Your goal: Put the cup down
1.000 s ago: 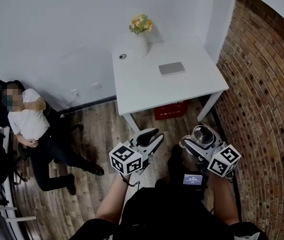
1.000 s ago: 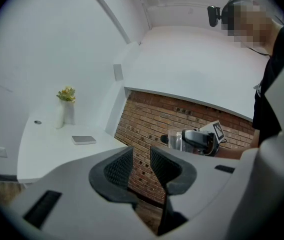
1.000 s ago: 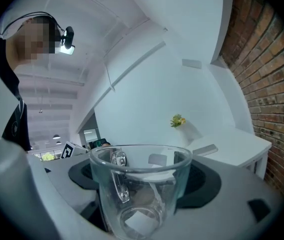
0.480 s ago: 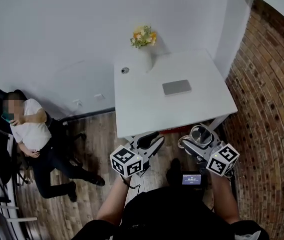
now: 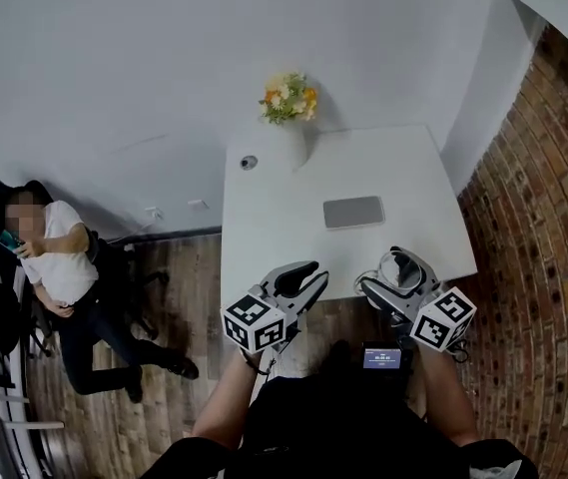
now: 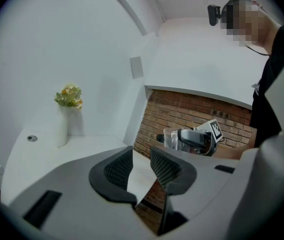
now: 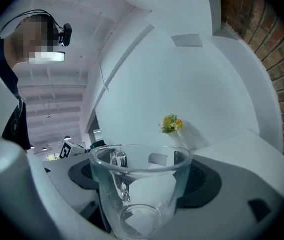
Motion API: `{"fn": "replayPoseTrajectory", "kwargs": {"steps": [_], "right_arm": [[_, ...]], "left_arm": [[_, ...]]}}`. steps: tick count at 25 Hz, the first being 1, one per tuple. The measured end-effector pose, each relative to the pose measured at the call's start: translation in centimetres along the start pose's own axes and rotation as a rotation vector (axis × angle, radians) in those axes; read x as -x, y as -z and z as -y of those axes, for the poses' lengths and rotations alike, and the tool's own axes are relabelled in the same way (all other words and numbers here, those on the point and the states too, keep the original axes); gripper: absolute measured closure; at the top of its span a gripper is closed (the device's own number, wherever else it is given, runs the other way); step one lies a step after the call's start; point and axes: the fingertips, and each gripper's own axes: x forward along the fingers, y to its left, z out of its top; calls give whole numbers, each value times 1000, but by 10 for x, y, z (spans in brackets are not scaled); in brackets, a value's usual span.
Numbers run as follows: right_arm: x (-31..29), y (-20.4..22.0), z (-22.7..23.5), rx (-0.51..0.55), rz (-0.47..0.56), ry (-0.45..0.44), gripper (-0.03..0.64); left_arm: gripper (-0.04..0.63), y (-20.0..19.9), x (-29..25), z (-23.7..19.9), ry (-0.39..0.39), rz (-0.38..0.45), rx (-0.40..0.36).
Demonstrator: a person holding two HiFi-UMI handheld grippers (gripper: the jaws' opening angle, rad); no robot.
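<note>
A clear glass cup with a handle stands upright between the dark pads of my right gripper, which is shut on it. In the head view the cup hangs over the near edge of the white table, at its right side. My left gripper is beside it to the left, also at the near edge. Its jaws stand a little apart with nothing between them. From the left gripper view the cup shows in front of the brick wall.
On the table are a white vase of yellow flowers at the back, a flat grey pad in the middle and a small round fitting. A brick wall runs along the right. A person sits at the left.
Both grippers have moved forward to the table. They were over the wooden floor short of it and now reach its near edge. The cup stays in the right gripper.
</note>
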Motion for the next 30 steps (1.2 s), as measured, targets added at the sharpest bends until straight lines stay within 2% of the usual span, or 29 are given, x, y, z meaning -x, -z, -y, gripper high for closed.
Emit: {"fn": "replayPoseTrajectory", "kwargs": {"steps": [6,14,30], "right_arm": [[-23,-10,25,5,-15,-28,185],[-45,-10,28,1,-26,-35,186],[-76,-11,10,26,-26,-24,186]], "left_arm": [[480,-13,-21,-23,-20,2,2],[480,-22,-19,-43,-29,8,0],[480,-33,-16,-52,33,16,-12]]}}
